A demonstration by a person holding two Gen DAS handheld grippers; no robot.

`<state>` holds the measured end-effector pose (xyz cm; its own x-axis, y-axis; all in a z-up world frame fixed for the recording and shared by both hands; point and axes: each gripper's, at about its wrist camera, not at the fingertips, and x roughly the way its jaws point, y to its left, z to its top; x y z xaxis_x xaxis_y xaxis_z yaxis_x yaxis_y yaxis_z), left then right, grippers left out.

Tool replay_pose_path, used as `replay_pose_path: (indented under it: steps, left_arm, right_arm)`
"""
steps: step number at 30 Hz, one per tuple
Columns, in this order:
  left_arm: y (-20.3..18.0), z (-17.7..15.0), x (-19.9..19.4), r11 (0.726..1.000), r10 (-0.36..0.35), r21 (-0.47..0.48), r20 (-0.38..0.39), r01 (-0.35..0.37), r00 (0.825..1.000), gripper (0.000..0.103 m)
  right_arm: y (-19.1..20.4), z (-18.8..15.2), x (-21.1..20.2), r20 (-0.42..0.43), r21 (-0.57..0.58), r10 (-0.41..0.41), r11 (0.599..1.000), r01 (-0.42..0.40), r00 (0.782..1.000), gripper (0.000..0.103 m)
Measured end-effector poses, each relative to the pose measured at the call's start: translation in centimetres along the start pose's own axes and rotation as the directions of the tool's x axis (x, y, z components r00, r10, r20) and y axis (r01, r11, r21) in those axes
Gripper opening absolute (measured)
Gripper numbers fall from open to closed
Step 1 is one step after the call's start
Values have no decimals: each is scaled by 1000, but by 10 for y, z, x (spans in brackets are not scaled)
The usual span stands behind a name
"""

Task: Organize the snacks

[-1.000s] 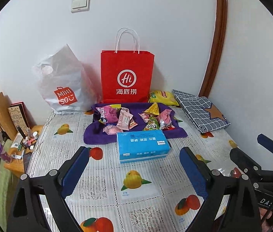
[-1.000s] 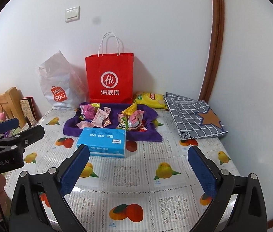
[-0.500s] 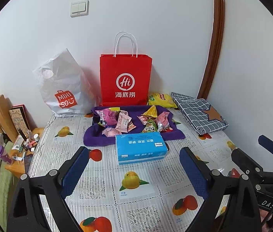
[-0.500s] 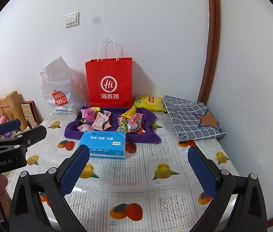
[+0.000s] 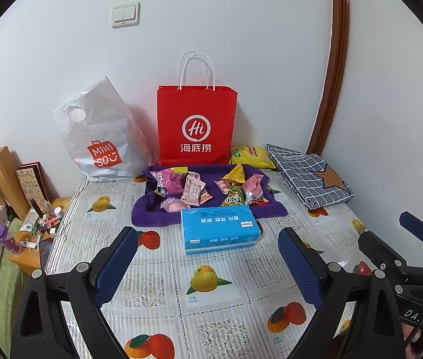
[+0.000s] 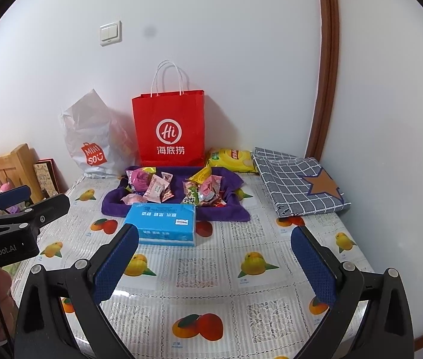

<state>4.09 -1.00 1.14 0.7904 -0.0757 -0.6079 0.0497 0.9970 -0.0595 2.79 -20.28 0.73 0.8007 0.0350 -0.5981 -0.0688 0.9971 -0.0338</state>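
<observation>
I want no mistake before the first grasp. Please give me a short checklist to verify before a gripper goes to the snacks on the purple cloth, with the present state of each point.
1. Left gripper open, holding nothing: ok.
2. Right gripper open, holding nothing: ok.
3. Snack packets visible on the purple cloth, none hidden by a gripper: ok.
4. Straight approach free: not ok, the blue tissue pack lies in front of the cloth.
5. Red paper bag upright behind the cloth: ok.
6. Bag mouth open enough: cannot tell.
</observation>
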Motion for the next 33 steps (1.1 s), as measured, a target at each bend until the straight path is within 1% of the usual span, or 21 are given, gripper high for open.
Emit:
replay_pose_path:
  steps: [33]
  left_arm:
    - [-7, 2, -5, 1000, 1, 12, 6, -2, 1000, 95]
  right_arm:
    - [5, 0, -2, 8, 0, 6, 1000, -6, 1000, 101]
